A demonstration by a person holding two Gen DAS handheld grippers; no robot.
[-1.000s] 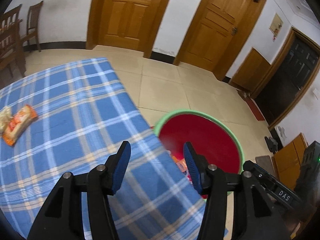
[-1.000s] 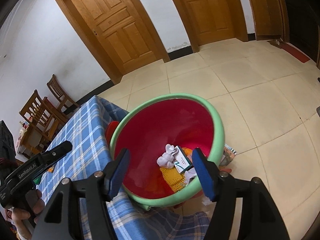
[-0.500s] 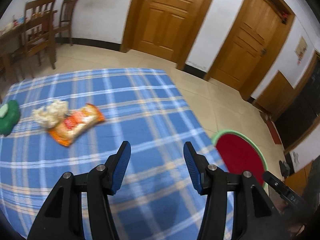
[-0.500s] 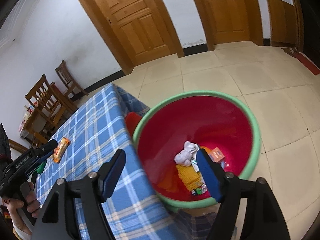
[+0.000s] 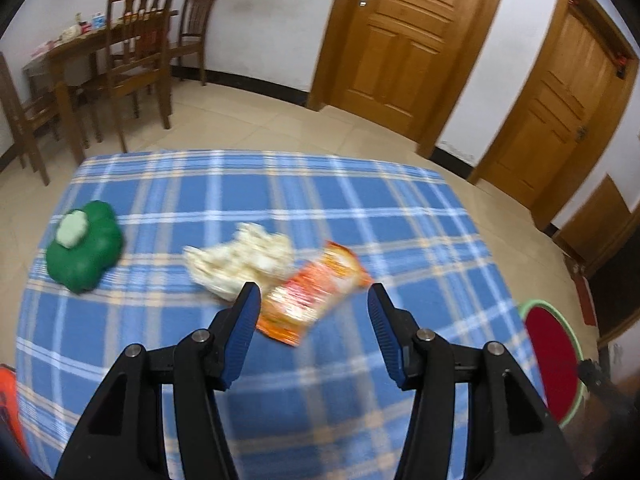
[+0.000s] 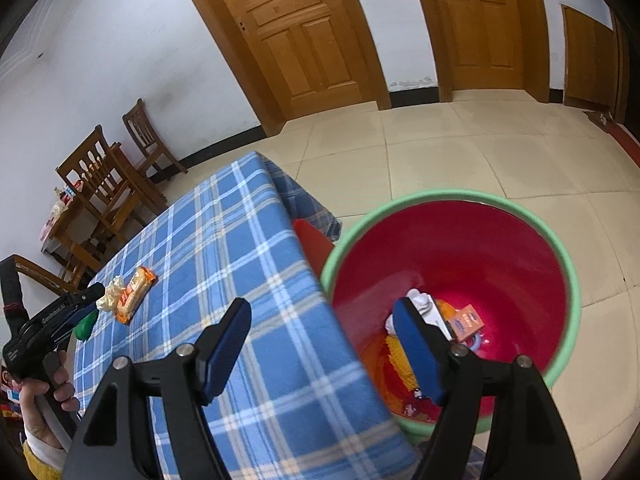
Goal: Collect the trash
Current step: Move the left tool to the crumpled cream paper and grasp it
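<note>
An orange snack wrapper (image 5: 314, 290) lies on the blue plaid tablecloth (image 5: 360, 216), touching a crumpled white tissue (image 5: 240, 260) on its left. My left gripper (image 5: 314, 336) is open and empty, just short of the wrapper. A green object with a pale top (image 5: 84, 250) sits further left. The red bin with a green rim (image 6: 460, 248) stands on the floor beside the table and holds several pieces of trash. My right gripper (image 6: 324, 346) is open and empty, over the table edge and the bin. The wrapper (image 6: 135, 294) and left gripper (image 6: 86, 302) also show in the right wrist view.
The bin (image 5: 554, 354) sits past the table's right edge in the left wrist view. Wooden chairs and a table (image 5: 120, 60) stand at the far left wall. Two wooden doors (image 5: 400, 40) are behind. Something orange-red (image 5: 6, 392) lies at the near left edge.
My left gripper has swung left from the bin towards the wrapper and tissue, which now sit just ahead of its fingers. My right gripper has drifted left over the table edge. Both stay open.
</note>
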